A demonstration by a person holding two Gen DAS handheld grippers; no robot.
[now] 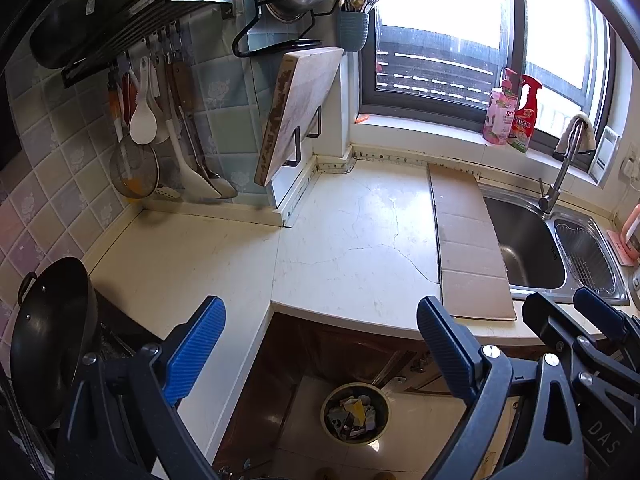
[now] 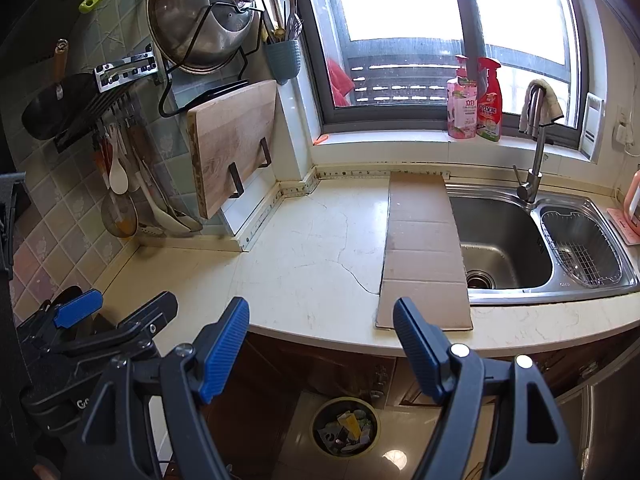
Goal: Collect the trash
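Note:
A round trash bin [image 1: 354,412] [image 2: 346,426] stands on the tiled floor below the counter, filled with several scraps of paper and wrappers. A flat sheet of brown cardboard [image 1: 468,240] [image 2: 424,248] lies on the cream counter [image 1: 340,232] [image 2: 312,256], over the sink's left edge. My left gripper [image 1: 320,304] [image 2: 130,300] hovers open off the counter's front edge, above the bin, with nothing between its blue pads. My right gripper [image 2: 322,306] [image 1: 560,298] is open and empty beside it, with its right fingertip in front of the cardboard's near end.
A steel double sink [image 2: 500,240] with a faucet [image 2: 530,176] is at the right. A black wok [image 1: 48,340] sits at the left. A wooden cutting board [image 2: 232,140] and hanging utensils [image 1: 160,140] line the tiled wall. Two bottles [image 2: 476,100] stand on the windowsill.

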